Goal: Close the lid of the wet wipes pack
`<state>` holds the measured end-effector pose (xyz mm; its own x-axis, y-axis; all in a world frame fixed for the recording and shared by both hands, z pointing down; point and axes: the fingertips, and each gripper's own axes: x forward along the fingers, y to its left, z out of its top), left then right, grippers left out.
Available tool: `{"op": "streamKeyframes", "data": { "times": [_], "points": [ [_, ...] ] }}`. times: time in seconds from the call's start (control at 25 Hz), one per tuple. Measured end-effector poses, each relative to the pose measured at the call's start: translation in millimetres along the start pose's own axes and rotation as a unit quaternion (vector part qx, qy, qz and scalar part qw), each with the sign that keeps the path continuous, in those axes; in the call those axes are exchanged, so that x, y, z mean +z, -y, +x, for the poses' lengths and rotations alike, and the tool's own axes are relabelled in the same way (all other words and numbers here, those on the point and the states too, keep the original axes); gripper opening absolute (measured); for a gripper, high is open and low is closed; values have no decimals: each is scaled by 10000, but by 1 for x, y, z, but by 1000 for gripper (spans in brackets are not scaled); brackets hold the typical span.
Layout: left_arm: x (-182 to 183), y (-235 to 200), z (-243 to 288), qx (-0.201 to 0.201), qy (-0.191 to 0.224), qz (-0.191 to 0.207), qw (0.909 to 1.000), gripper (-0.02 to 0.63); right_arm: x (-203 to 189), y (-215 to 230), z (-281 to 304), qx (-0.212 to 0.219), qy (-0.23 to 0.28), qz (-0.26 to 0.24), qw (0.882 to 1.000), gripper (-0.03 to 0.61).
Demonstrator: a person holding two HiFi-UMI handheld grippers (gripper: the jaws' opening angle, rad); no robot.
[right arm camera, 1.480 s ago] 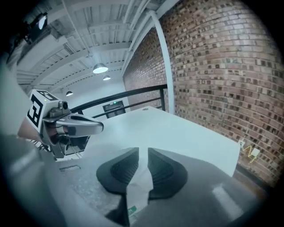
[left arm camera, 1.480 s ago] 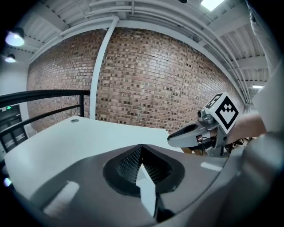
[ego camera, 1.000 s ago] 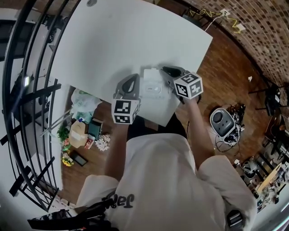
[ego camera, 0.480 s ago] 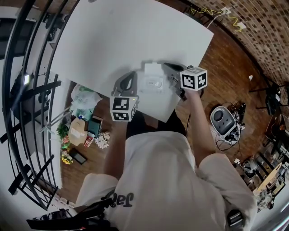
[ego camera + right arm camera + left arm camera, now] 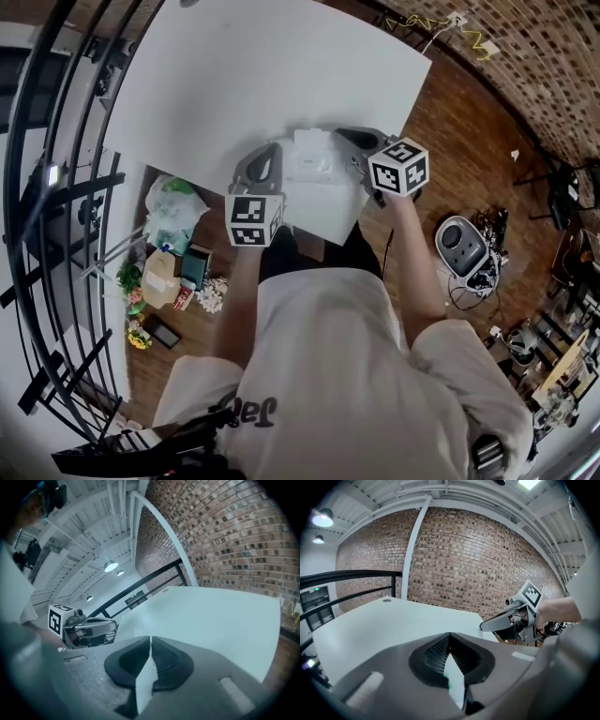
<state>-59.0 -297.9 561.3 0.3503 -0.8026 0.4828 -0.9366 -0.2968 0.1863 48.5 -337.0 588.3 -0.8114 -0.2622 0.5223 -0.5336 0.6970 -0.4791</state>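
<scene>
The white wet wipes pack (image 5: 314, 171) lies on the white table (image 5: 244, 75) near its front edge, just ahead of the person. A white flap (image 5: 312, 142) shows at the pack's far end; whether it is the lid I cannot tell. My left gripper (image 5: 269, 154) lies beside the pack's left side and my right gripper (image 5: 347, 136) beside its right. In the left gripper view the jaws (image 5: 450, 637) meet in a shut seam, with a white sliver below it. The right gripper view shows the same (image 5: 151, 641). Each gripper also sees the other (image 5: 485, 626) (image 5: 112, 623).
The table's front edge runs just under the pack. Bags and boxes (image 5: 173, 267) sit on the wooden floor at the left by a black railing (image 5: 56, 187). A round grey device with cables (image 5: 459, 246) is at the right. A brick wall stands beyond the table.
Both grippers have shifted a little farther along the pack's sides. The right gripper's marker cube rose and came back down slightly. The pack stays where it was on the table.
</scene>
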Motion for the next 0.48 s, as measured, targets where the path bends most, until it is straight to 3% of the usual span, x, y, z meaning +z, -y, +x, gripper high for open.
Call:
{"op": "streamKeyframes", "data": {
  "times": [0.32, 0.48],
  "points": [
    [-5, 13, -9, -242, 28, 147, 9996, 15, -16, -31, -14, -109, -127, -703, 9974, 12],
    [-8, 21, -16, -384, 27, 155, 9991, 16, -37, -44, -20, -215, -438, -1095, 9928, 15]
  ]
}}
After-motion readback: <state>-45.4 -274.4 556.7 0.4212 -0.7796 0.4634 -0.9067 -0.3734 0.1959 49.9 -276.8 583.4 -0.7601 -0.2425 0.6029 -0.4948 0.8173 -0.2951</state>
